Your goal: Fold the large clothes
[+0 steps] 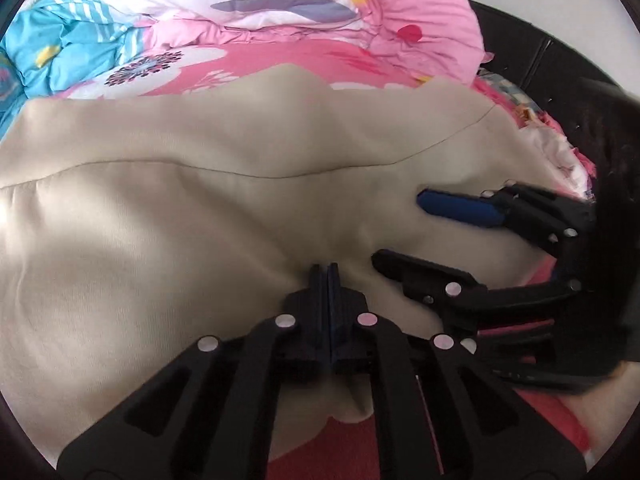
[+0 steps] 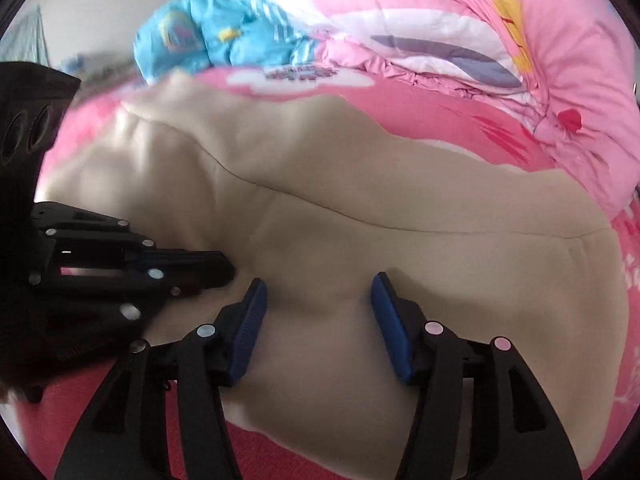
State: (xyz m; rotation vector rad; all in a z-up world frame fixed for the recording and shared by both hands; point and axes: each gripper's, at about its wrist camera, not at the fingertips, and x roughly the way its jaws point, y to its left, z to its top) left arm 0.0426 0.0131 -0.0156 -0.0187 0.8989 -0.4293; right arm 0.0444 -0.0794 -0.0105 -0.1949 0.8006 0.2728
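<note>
A large beige garment [image 1: 180, 208] lies spread on a pink bed; it also shows in the right wrist view [image 2: 360, 184], with a seam line across it. My left gripper [image 1: 328, 270] is shut, pinching a fold of the beige cloth near its front edge. It shows at the left of the right wrist view [image 2: 228, 272]. My right gripper [image 2: 318, 284] is open, its blue pads [image 2: 250, 332] resting on the garment with cloth between them. In the left wrist view it [image 1: 400, 228] sits just right of the left gripper.
A bunched pink, white and blue quilt [image 1: 260, 12] lies behind the garment; it also shows in the right wrist view [image 2: 440, 32]. The pink flowered bed sheet [image 2: 460, 120] surrounds the garment. A dark headboard [image 1: 560, 80] stands at the right.
</note>
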